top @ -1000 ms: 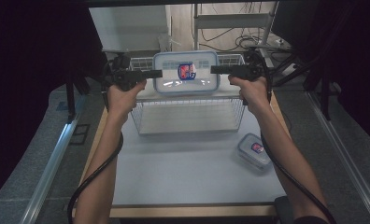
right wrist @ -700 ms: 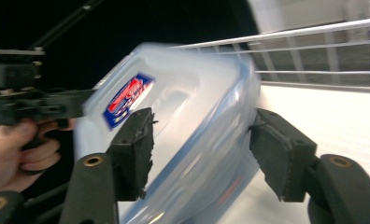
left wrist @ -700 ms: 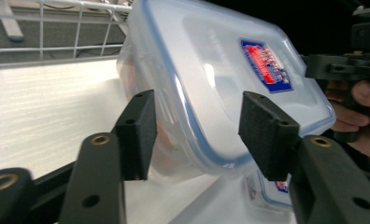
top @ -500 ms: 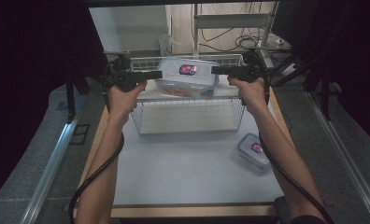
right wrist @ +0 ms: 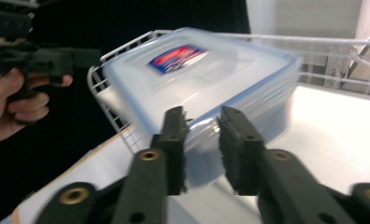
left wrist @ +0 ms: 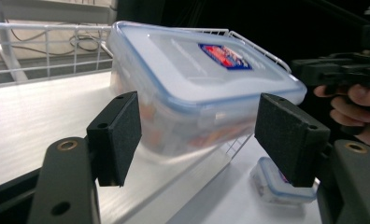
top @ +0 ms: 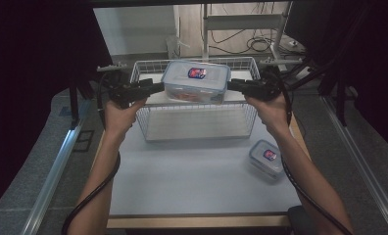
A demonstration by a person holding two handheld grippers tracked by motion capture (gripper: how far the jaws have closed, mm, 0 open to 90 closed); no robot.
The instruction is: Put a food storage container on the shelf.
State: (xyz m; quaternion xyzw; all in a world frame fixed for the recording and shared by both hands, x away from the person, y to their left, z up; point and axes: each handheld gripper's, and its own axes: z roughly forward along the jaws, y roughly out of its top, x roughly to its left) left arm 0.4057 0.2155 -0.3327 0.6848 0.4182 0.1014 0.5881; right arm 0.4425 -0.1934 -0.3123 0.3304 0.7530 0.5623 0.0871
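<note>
A large clear container [top: 197,81] with a blue-rimmed lid and a red-and-blue label hangs tilted over the front rim of a white wire basket [top: 197,128]. My left gripper [top: 160,87] is at its left end. In the left gripper view the left gripper [left wrist: 202,135] has just been opening, and its pads [left wrist: 117,133] stand wide, off the large container [left wrist: 197,88]. My right gripper [top: 230,84] is at the right end. In the right gripper view the right gripper [right wrist: 202,140] has just been closing, narrow on the near edge of the large container [right wrist: 197,79].
A small lidded container [top: 266,156] with the same label lies on the white table [top: 192,176] at the right, in front of the basket. A metal shelf frame and cables stand behind the table. Dark floor lies on both sides.
Both hands and the large container have come slightly toward me and lower. The container, level a second ago, now sits tilted over the basket's front rim.
</note>
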